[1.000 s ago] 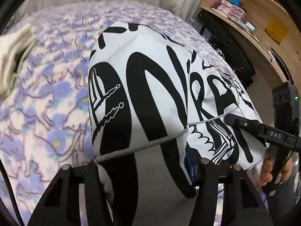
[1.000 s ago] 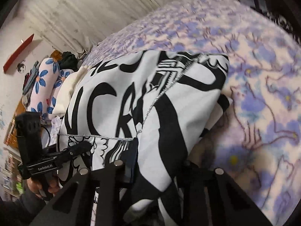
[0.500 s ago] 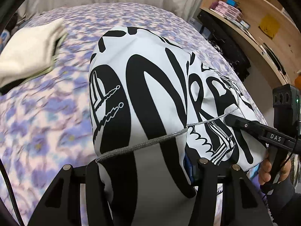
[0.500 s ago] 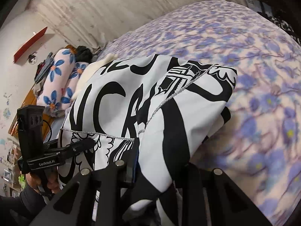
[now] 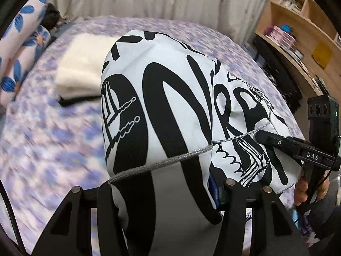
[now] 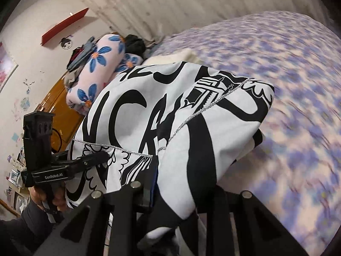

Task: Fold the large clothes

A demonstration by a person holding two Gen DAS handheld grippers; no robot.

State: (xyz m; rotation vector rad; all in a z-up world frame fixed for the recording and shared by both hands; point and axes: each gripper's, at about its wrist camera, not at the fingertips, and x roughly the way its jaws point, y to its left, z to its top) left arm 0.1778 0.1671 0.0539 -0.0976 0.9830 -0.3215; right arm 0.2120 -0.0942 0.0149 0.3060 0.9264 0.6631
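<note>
A folded white garment with bold black lettering [image 5: 170, 111] hangs lifted above the bed, draped over both grippers; it also shows in the right wrist view [image 6: 187, 132]. My left gripper [image 5: 168, 192] is shut on the garment's near edge with the silver hem. My right gripper [image 6: 177, 194] is shut on the other side of the same garment. The right gripper shows in the left wrist view [image 5: 268, 139], and the left gripper in the right wrist view [image 6: 100, 156]. The cloth hides the fingertips of both.
A bed with a purple floral sheet [image 5: 42, 145] lies below. A folded cream garment [image 5: 83, 68] lies on it at the back left. Rolled floral bedding [image 6: 100, 64] is at the head. Wooden shelves [image 5: 298, 42] stand to the right.
Both grippers have lifted the garment higher off the bed and tilted up. The curtain, cream garment and floral bedding have come into view.
</note>
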